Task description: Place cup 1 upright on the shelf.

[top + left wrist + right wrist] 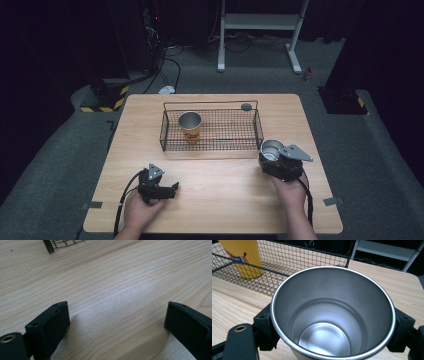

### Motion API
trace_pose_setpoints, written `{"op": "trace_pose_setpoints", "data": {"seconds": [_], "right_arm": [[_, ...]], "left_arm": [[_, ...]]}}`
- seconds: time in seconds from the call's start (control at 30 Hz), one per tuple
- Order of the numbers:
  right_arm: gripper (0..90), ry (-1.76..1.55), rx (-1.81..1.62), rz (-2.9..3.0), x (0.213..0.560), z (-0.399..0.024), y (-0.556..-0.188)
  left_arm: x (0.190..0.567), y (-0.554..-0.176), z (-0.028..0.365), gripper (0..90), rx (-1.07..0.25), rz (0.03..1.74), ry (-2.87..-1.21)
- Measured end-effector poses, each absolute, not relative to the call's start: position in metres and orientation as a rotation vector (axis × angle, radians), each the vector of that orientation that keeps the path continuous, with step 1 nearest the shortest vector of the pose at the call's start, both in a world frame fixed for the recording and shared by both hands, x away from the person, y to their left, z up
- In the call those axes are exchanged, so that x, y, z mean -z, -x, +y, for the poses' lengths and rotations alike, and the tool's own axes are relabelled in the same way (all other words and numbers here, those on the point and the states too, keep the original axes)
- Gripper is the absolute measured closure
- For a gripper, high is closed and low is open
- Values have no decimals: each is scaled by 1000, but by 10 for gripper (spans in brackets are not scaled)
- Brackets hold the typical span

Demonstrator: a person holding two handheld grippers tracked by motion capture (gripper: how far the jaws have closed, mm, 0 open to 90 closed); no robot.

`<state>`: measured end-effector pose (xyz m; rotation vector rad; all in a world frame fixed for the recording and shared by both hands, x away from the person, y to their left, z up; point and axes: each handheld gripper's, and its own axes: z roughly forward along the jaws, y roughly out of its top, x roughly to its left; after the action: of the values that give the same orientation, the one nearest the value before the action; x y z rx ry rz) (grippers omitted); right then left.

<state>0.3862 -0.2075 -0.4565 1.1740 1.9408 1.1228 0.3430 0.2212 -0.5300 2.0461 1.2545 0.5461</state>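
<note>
My right gripper [272, 152] is shut on a steel cup [271, 149], held upright just off the right end of the wire basket [210, 102]. In the right gripper view the cup [332, 315] sits between the two black jaws with its empty metal inside facing the camera. A yellow cup [190, 126] with a metal inside stands in the basket's left half; the right gripper view has that yellow cup [244, 257] behind the mesh. My left gripper [174, 187] lies low at the table's front left, open, with bare wood between its jaws [117, 322].
The basket's corner [50, 246] lies ahead of the left gripper. A small dark round object [246, 106] sits at the basket's back right rim. Beyond the wooden table [215, 200] stand a white metal frame [260, 22], cables and dark stands on a grey floor.
</note>
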Motion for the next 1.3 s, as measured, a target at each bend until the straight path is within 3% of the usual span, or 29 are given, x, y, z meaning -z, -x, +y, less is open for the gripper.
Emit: {"op": "trace_pose_setpoints", "data": {"seconds": [0.6, 1.3], "right_arm": [[184, -1190, -1122, 1918, 447, -174, -379], [184, -1233, -1126, 1863, 429, -163, -390]], "left_arm": [[530, -343, 221, 65, -548, 1261, -2046], [530, -345, 221, 42, -545, 1269, -2044]]}}
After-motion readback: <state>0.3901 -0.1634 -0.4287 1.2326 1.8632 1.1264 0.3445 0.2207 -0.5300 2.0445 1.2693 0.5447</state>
